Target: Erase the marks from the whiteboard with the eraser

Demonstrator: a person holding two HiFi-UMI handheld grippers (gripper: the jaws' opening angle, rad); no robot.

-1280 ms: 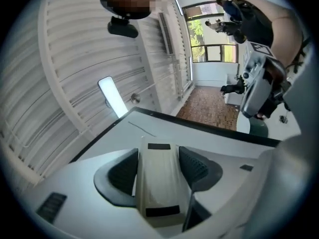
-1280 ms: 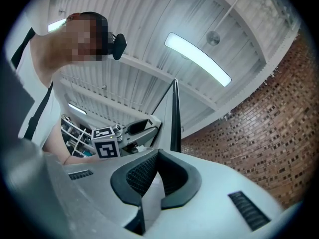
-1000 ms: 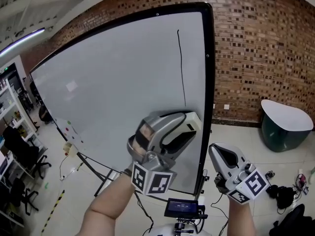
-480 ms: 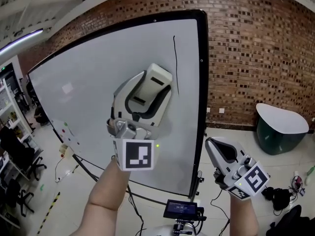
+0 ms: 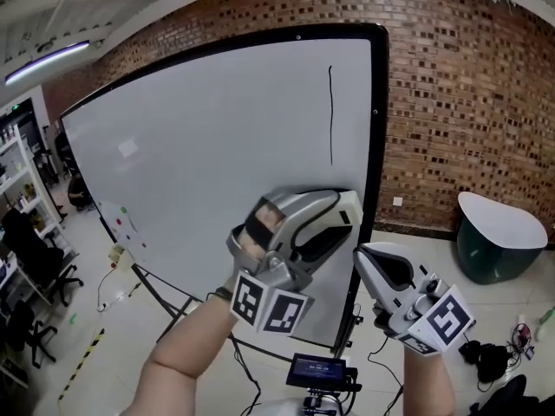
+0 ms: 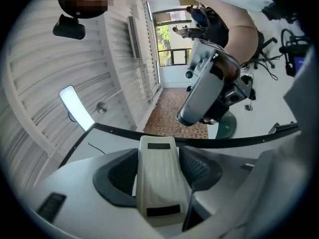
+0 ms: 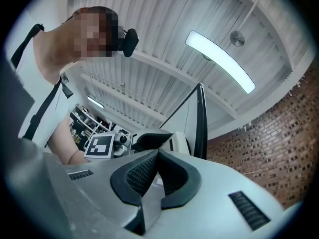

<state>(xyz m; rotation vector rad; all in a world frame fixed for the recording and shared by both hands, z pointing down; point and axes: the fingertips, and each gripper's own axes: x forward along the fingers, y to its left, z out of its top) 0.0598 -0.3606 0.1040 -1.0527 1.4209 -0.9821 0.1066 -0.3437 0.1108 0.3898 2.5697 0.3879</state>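
Note:
The whiteboard (image 5: 199, 154) in its black frame stands tilted before a brick wall. One thin black vertical line (image 5: 330, 115) shows near its right edge. My left gripper (image 5: 325, 219) is shut on the cream eraser (image 5: 345, 206), low on the board's right side and below the line. In the left gripper view the eraser (image 6: 157, 176) sits between the dark jaw pads, with the line (image 6: 97, 147) faint to its left. My right gripper (image 5: 375, 258) hangs shut and holds nothing, just right of the board's edge. The right gripper view shows its jaws (image 7: 152, 178) pressed together, with the eraser (image 7: 179, 142) beyond them.
A brick wall (image 5: 460, 102) rises behind. A dark green seat with a white top (image 5: 501, 225) stands at the right. A small screen device (image 5: 319, 369) sits below the board on the stand. Office chairs (image 5: 30, 258) are at the left, cables and gear (image 5: 494, 358) on the floor.
My left gripper swept up the board with the eraser beside the line, then came back down to the lower right. The line's lower end looks shorter. The right gripper barely moved.

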